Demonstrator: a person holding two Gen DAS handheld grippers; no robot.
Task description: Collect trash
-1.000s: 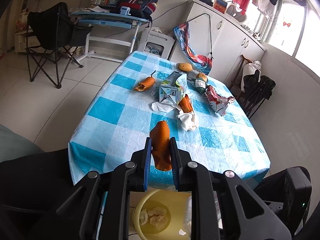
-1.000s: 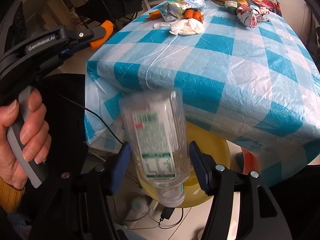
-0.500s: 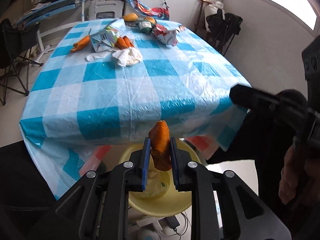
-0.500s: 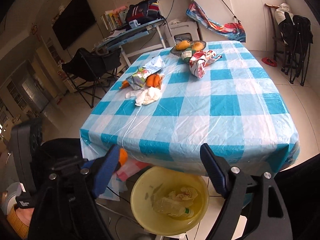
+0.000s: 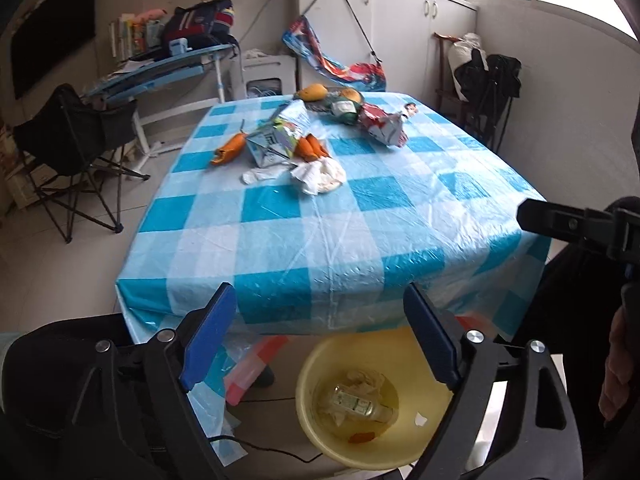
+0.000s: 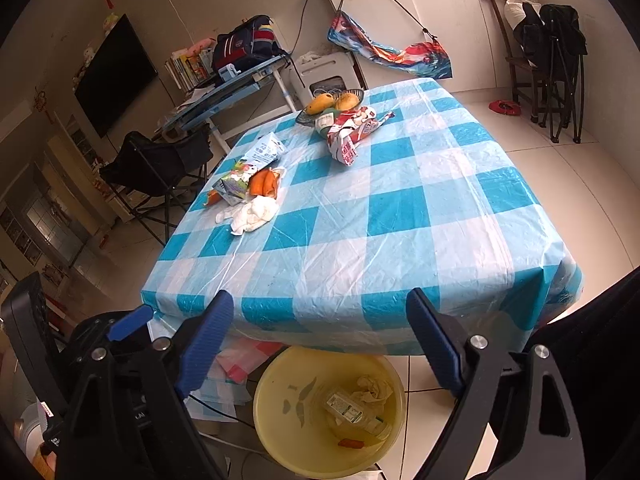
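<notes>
A yellow bin stands on the floor under the near edge of the blue-checked table. In it lie a clear plastic bottle, crumpled tissue and an orange peel. My left gripper hangs above the bin, its jaws opening with nothing between them. My right gripper does the same beside it, jaws opening and empty. On the table lie a white tissue, a carton, orange peels and a red wrapper.
A fruit bowl sits at the table's far end. A black folding chair and a desk stand to the left, cabinets and a second chair at the back right. A cable and pink-red packaging lie beside the bin.
The left gripper has opened and the orange peel it held now lies in the bin. The right gripper let the bottle fall into the bin and opened wider.
</notes>
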